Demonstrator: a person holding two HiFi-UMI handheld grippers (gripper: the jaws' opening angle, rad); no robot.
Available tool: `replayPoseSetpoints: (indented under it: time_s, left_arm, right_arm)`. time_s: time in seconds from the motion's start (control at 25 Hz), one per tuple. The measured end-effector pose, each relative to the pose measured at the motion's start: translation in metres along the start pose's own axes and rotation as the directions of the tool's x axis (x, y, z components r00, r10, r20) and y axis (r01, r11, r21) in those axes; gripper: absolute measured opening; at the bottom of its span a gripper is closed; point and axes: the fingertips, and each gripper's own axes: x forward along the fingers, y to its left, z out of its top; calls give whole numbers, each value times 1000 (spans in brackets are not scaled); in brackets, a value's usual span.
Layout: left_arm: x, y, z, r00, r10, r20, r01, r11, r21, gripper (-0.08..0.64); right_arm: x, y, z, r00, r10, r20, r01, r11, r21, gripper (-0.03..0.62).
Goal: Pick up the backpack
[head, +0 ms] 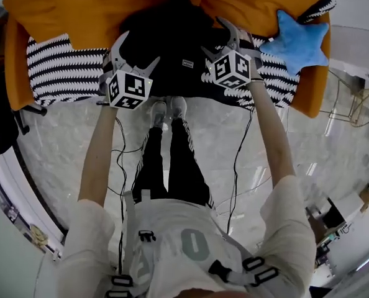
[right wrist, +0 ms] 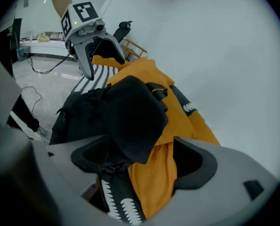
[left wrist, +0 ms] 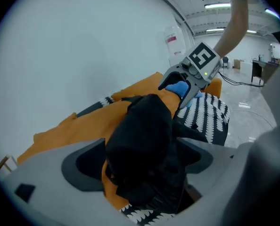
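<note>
currently, left tongs (head: pixel 140 49) and right tongs (head: pixel 214 37) gape unclenched over black backpack (head: pixel 172 39); clamp its top fabric, avoiding orange cushion (head: pixel 104 5).

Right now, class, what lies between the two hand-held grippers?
The black backpack lies between the left hand-held gripper and the right hand-held gripper, seen in the head view.

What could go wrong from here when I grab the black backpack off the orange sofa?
1. Orange cover lies between the jaws of the open right claw, beside the backpack; closing may pinch the cover instead.
2. The open left claw faces soft, slumped fabric, so it might catch only a loose fold and slip.
3. The striped blanket under the bag may drag along.
</note>
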Motion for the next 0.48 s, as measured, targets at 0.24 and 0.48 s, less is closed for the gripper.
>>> replayPoseSetpoints:
  time_s: [0.24,0.48]
  left_arm:
    - [57,-25,-36,998,-18,-60,18,1000,9,449]
    - [81,-21,-34,998,49,-37,-49,999,20,429]
  right_arm:
    - [52,13,-17,1000,13,15,-13,999,-42,417]
    - [71,7,-21,998,-28,50,28,1000,-3,417]
